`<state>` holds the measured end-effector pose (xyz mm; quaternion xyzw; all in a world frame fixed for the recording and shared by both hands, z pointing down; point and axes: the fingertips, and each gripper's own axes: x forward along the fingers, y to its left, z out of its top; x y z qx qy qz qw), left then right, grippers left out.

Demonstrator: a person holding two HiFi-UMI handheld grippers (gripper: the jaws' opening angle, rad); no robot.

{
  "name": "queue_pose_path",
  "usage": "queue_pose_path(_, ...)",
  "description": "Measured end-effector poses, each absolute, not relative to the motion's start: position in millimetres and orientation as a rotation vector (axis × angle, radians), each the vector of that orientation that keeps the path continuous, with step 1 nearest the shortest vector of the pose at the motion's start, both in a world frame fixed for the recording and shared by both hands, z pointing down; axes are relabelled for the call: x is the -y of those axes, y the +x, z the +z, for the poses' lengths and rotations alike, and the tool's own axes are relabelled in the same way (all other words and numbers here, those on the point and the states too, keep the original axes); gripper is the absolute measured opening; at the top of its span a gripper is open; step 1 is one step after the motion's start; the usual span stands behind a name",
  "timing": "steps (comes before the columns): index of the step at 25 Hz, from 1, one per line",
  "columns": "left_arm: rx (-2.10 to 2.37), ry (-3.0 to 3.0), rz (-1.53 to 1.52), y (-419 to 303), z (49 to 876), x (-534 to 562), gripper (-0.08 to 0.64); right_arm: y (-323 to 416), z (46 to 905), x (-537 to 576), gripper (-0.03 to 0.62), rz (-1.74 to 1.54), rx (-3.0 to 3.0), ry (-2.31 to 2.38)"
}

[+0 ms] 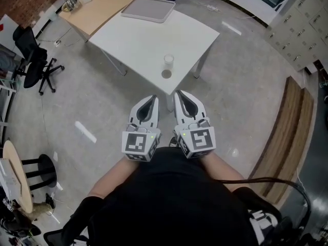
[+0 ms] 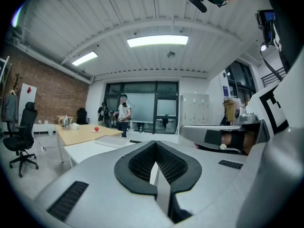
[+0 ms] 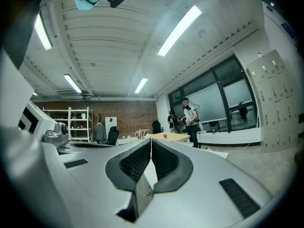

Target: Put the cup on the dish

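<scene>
1. I held both claws side by side over the grey concrete floor, just short of the near corner of the smooth white square table (image 1: 154,40).
2. The pale plastic left gripper (image 1: 152,98) had its black ribbed pads (image 2: 142,164) pressed together on nothing. The matching right gripper (image 1: 180,94) was likewise closed and empty.
3. The small translucent white cup (image 1: 168,60) stood upright on the tabletop near that corner. The small round grey dish (image 1: 166,74) lay just beside it, nearer to me, and the cup was not on it.
4. A flat grey rectangular tray (image 1: 148,9) with rounded corners sat at the table's far edge, well apart from the cup, leaving bare tabletop between them.
5. Each gripper's cube carried black-and-white square markers (image 1: 138,143).
</scene>
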<state>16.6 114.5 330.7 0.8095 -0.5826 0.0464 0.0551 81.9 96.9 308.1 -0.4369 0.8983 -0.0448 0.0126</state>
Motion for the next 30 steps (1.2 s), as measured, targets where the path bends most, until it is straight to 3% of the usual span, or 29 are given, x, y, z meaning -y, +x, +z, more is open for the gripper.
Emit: queue_pose_path(30,1.783,2.476,0.185,25.3,344.9,-49.8,0.008,89.9,327.3,-6.7,0.014,0.048,-2.955,-1.311)
